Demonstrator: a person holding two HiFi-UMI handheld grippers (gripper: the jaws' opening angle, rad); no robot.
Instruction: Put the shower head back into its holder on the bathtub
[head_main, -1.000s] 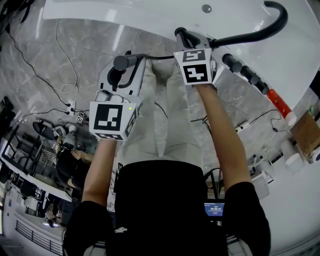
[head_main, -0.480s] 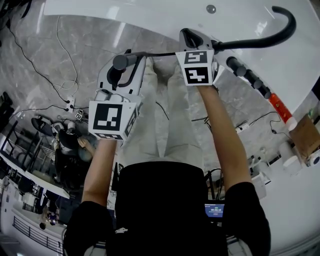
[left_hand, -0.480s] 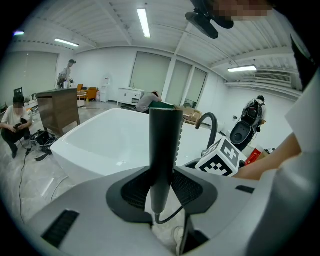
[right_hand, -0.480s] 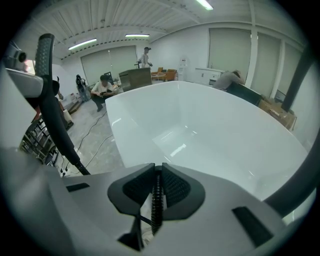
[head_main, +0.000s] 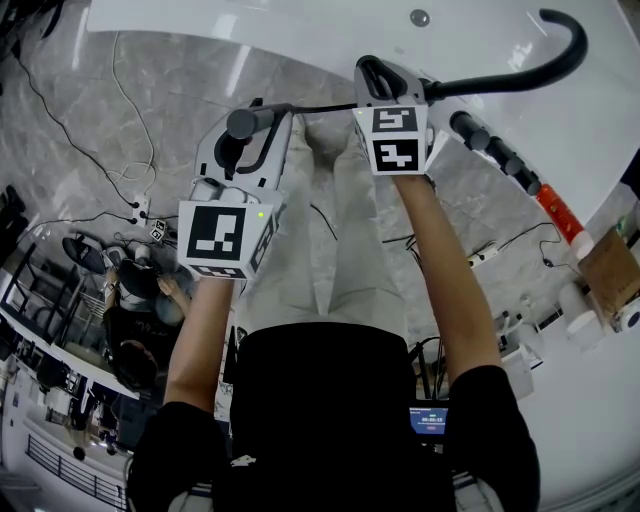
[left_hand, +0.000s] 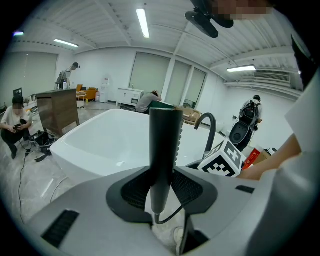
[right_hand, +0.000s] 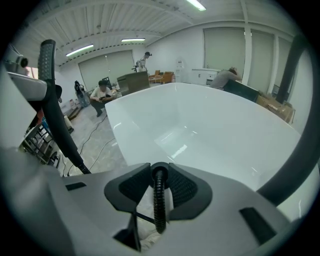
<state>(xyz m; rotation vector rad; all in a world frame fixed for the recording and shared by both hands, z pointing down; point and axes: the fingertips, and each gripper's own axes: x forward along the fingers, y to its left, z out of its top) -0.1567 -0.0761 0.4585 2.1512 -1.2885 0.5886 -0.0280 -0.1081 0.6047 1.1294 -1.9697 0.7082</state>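
1. Left gripper (left_hand: 162, 189): its jaws clamp the shower head (left_hand: 164, 145) low on the handle. The black wand stands up out of the jaws with its long axis roughly upright. The hose leaves its lower end.
2. Right gripper (right_hand: 159, 186): its jaws have just been opening. The ribbed hose (right_hand: 159, 200) lies between the pads, which appear to stand just off it, so it sits loose rather than pinched.
3. Head view: both grippers are held up at the near rim of the bathtub (head_main: 300, 25), with the right one further in.
4. A row of black fittings (head_main: 498, 155) sits on the rim, right of and beyond the right gripper, under the curved faucet (head_main: 560, 55). The holder is probably among them; which one cannot be told.
5. Key relation: the fittings lie rightward of the wand, past the right gripper. The right hand is nearer them, but the left hand carries the wand.
6. The tub basin shows bare white, with nothing visible in it.
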